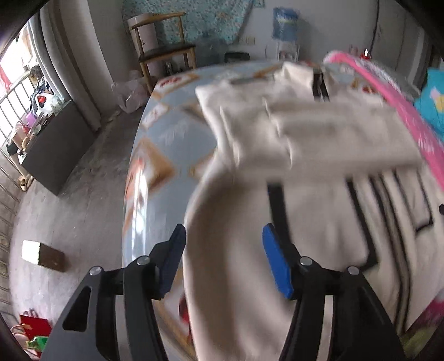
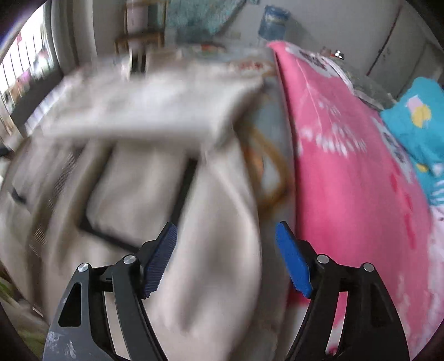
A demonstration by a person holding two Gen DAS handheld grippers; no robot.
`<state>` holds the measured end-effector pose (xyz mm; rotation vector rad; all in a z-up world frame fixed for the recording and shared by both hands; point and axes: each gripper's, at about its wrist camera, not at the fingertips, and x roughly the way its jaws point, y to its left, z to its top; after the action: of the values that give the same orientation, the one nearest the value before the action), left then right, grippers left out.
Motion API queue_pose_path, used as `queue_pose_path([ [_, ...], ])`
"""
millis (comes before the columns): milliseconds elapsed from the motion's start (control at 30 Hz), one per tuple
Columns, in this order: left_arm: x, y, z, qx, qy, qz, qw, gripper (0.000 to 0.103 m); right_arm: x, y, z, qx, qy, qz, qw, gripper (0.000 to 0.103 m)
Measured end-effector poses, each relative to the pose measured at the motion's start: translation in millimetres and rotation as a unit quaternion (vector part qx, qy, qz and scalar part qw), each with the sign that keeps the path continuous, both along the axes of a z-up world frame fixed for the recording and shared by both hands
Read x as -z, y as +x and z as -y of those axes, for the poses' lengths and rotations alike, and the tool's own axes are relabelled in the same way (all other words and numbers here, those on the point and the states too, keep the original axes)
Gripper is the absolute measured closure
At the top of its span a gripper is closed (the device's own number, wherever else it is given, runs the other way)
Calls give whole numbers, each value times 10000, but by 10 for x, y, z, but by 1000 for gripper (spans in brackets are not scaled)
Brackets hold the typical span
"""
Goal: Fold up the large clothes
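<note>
A large cream garment (image 1: 299, 155) with black line trim lies spread on the patterned blue table cover (image 1: 161, 144), its far part folded over the rest. My left gripper (image 1: 222, 236) hangs open above the garment's left sleeve edge, blue pads apart, nothing pinched. In the right wrist view the same cream garment (image 2: 155, 172) fills the left and middle, blurred. My right gripper (image 2: 226, 233) is open over its right sleeve, the cloth lying below the pads and not pressed by them.
A pink blanket (image 2: 347, 166) runs along the right side of the table, with a turquoise pillow (image 2: 416, 125) beyond it. A wooden chair (image 1: 163, 50) stands at the far end, a dark cabinet (image 1: 55, 144) at left, a water bottle (image 2: 273, 25) at the back.
</note>
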<state>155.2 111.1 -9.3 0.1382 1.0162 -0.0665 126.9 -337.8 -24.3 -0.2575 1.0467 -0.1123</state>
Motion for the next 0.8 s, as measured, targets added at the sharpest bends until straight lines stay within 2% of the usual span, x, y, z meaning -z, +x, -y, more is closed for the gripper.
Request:
queue_pose_path([
  [67, 108, -234, -78, -107, 140, -65, 9998, 47, 50, -232, 4, 139, -79, -59, 9999, 32],
  [133, 176, -456, -191, -252, 8, -162, 9996, 47, -5, -466, 32, 242, 116, 17, 9996, 30],
  [200, 221, -682, -305, -380, -316, -267, 9984, 47, -60, -709, 69, 314, 346, 138, 9988, 25],
  [267, 206, -950, -420, -441, -722, -138, 9963, 47, -38, -863, 85, 347, 591, 80, 9976, 25],
  [367, 227, -1195, -462, -367, -993, -70, 9944, 47, 13, -956, 70, 366, 824, -6, 9959, 25],
  [533, 343, -1379, -486, -375, -1371, -155, 9897, 49, 47, -911, 164, 579, 1279, 7, 9901, 25],
  [667, 348, -1436, -451, -323, -1863, -166, 9818, 56, 97, -962, 262, 781, 1670, -6, 9829, 27],
  [800, 380, -1458, -475, -379, -2067, -211, 9774, 58, 76, -1071, 277, 787, 1899, 44, 9786, 31],
])
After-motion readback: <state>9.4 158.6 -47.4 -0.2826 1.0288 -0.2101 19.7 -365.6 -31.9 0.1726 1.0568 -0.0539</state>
